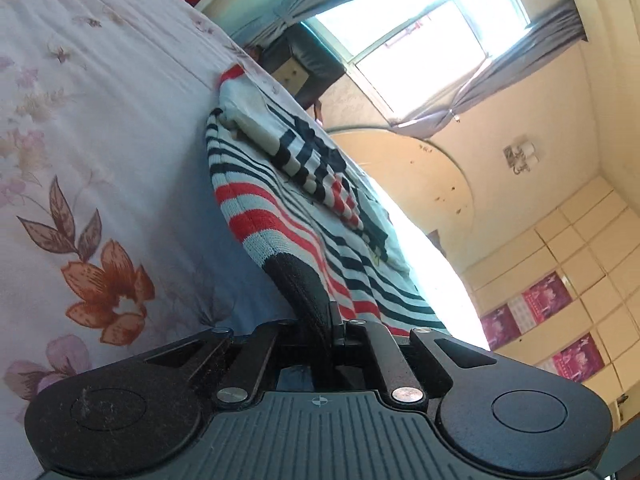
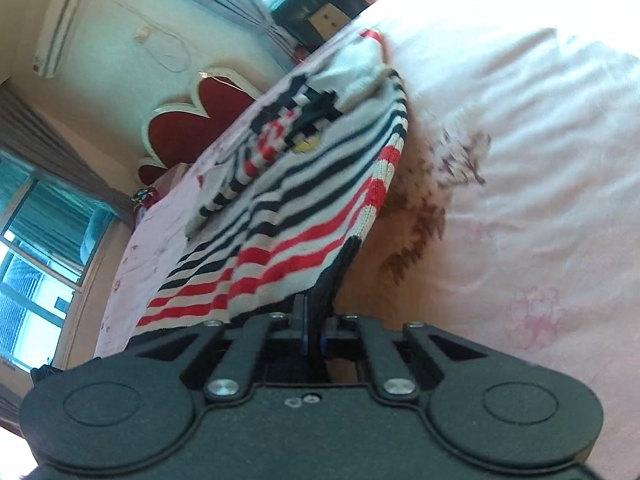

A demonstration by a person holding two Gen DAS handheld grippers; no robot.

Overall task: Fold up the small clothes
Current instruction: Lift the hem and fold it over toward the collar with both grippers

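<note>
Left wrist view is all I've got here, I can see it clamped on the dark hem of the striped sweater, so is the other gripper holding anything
Observer: Yes. The right gripper is shut on the striped sweater's dark hem too, at its own corner.
Operator: What lies past the sweater on that side?
Observer: A red, scallop-edged headboard stands at the far end of the bed.
Operator: Anything on the wall there?
Observer: A white air conditioner is mounted high, near the curtain.
</note>
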